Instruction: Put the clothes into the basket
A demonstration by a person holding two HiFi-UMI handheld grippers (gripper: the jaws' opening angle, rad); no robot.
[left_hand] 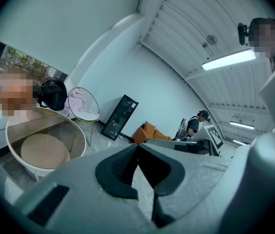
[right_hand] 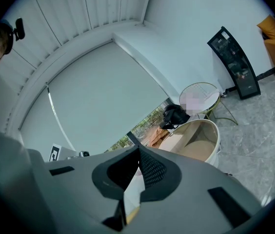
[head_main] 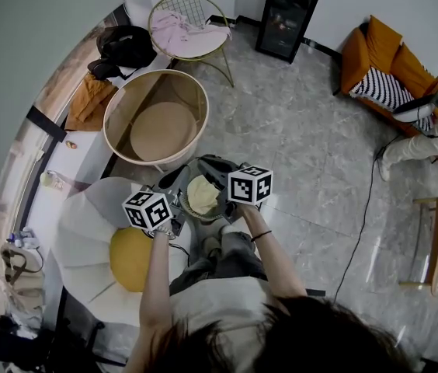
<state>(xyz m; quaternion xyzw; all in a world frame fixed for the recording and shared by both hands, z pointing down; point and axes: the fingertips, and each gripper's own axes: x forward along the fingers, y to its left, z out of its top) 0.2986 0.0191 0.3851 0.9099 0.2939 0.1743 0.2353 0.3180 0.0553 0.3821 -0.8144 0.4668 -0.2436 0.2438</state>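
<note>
The round beige basket (head_main: pixel 116 142) stands open on the floor ahead of me, its bottom bare; the left gripper view has the basket (left_hand: pixel 16 161) at lower left, and the right gripper view has the basket (right_hand: pixel 214 133) at right. A cream cloth (head_main: pixel 202 195) hangs between my two grippers, short of the basket. My right gripper (head_main: pixel 213 165) is shut on the cloth (right_hand: pixel 133 189), which fills the gap under its closed tips (right_hand: pixel 138 147). My left gripper (head_main: pixel 174 181) is shut, tips meeting (left_hand: pixel 137 145), and no cloth shows between them.
A wire chair (head_main: pixel 192 10) with pink clothes (head_main: pixel 180 33) stands beyond the basket. A black bag (head_main: pixel 128 45) and an orange garment (head_main: pixel 91 101) lie to its left. A white chair with a yellow cushion (head_main: pixel 128 256) is beside my left arm. An orange armchair (head_main: pixel 382 61) stands far right.
</note>
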